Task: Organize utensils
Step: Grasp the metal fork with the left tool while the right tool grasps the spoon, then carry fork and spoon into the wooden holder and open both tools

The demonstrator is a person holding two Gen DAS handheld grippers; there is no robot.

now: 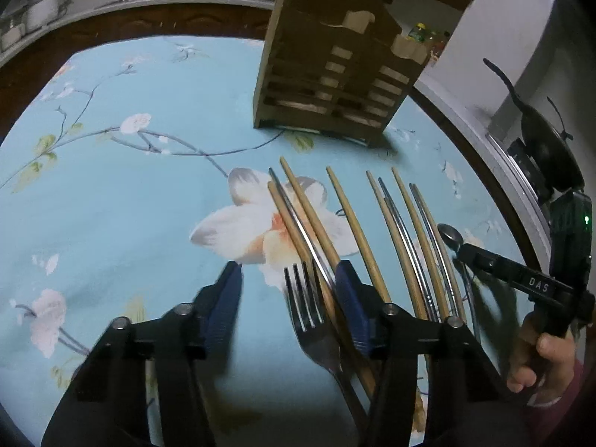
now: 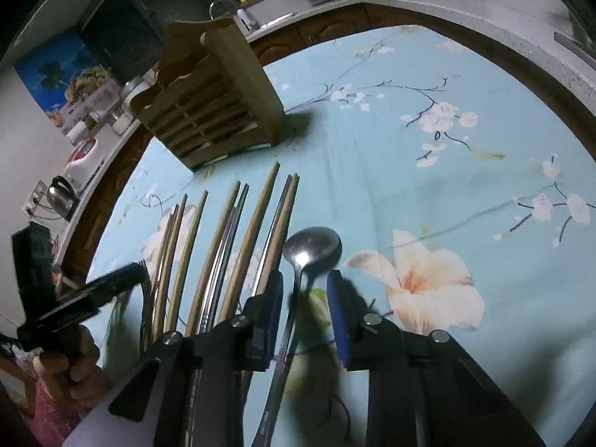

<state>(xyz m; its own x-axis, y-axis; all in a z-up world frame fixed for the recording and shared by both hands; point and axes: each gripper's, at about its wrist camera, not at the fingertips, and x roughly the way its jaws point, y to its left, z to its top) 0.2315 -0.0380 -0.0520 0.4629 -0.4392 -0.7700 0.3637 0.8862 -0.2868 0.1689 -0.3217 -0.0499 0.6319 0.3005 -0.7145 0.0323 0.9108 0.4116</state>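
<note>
Steel and wood lie side by side on the table [image 1: 111, 193], which is covered with a light blue cloth printed with flowers. The fork [image 1: 309, 309] lies near the front edge with its tines pointing away from the camera, between the two blue pads of the left gripper [image 1: 288, 290]; its jaws stand wide apart and hold nothing, and the right pad sits over the wooden chopsticks [image 1: 309, 212] that lie just beside the fork. More chopsticks, some wooden and some metal, lie in a loose row to the right, all pointing roughly toward the wooden utensil holder [image 1: 331, 74], which stands upright further back on the table, apart from the row. The spoon [image 2: 311, 249] lies at the right end of this row, bowl facing up, and its handle runs back between the pads of the right gripper [image 2: 303, 298]. These jaws are also open, with a gap on each side of the handle, so they do not grip it. In the left wrist view the right gripper appears at the right edge, held by a hand [image 1: 547, 365]. A kitchen counter [image 2: 428, 3] with bottles and jars runs behind the table.
</note>
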